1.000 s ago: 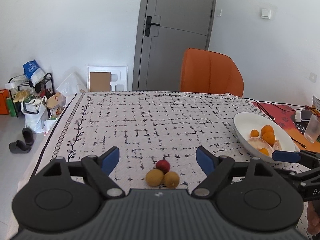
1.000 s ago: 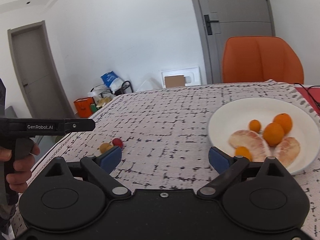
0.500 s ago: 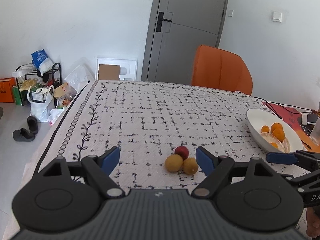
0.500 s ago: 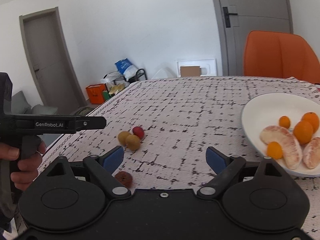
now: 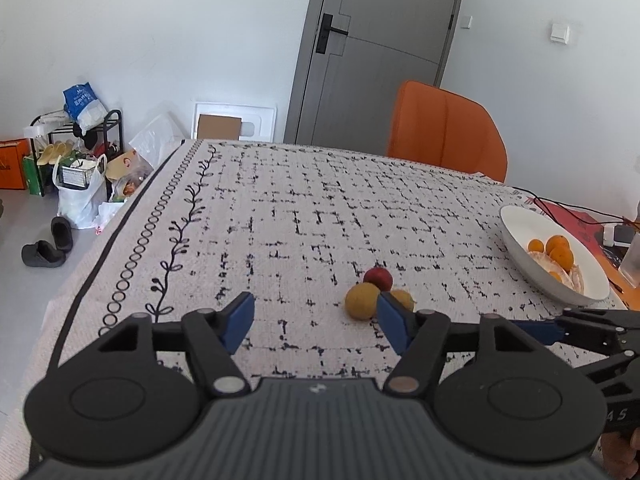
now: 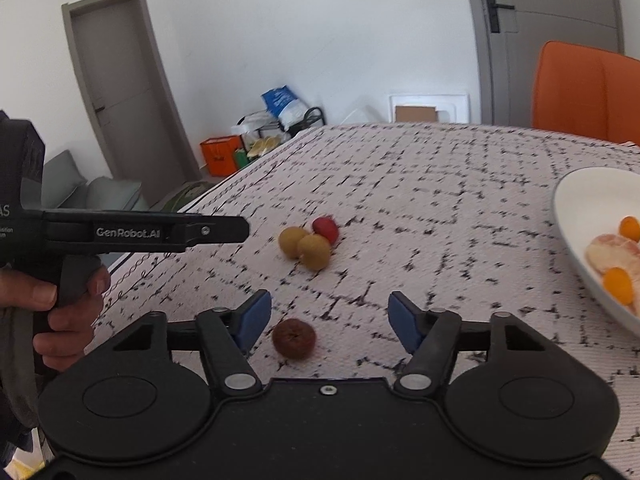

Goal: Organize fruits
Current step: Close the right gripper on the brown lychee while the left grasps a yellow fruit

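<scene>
Right gripper point(image 6: 330, 318), jaws just narrowing yet empty, brackets a brown lychee point(image 6: 294, 338) for pickup toward the white plate point(image 6: 572, 216); left gripper point(image 5: 316, 322), likewise narrowing and empty, hovers beside three clustered fruits point(image 5: 376, 294).

White walls point(image 5: 200, 32) enclosed the room under even daylight. A grey door point(image 5: 380, 60) with a black handle point(image 5: 326, 34) stood closed behind an orange chair point(image 5: 444, 132) pushed to the far side of the table point(image 5: 280, 208), which wore a pale cloth with black dashes. On the grey floor point(image 5: 24, 288) lay dark slippers point(image 5: 48, 244) beside a black rack point(image 5: 80, 140) crowded with bags. The right wrist view showed a second grey door point(image 6: 120, 88) and a grey sofa point(image 6: 80, 188).
</scene>
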Demonstrator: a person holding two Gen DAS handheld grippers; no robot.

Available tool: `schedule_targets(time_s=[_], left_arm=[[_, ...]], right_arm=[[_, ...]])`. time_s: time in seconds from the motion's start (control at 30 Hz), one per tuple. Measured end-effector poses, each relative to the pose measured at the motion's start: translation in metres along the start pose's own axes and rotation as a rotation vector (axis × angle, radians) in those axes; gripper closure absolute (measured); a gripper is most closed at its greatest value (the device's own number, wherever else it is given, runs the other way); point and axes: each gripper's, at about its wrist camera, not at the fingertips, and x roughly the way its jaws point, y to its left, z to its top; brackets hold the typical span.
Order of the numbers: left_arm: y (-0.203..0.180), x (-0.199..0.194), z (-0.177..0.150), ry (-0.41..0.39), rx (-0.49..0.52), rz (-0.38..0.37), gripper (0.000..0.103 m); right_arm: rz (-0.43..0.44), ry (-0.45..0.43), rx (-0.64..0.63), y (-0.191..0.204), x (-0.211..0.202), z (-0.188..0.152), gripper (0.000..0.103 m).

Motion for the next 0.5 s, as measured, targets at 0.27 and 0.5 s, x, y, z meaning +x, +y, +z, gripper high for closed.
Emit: schedule_targets(time_s=[0.27,0.5], left_arm=[[0.0,0.008,-0.003,0.017,0.008,-0.019,0.049],[-0.007,0.019,0.001,0.027,0.032,-0.042,0.057]], right_arm=[[0.018,0.049,-0.037,0.008,0.012,-0.005,0.081],[-0.005,0.034,-0.008,-0.001,0.009,-0.004,0.081]])
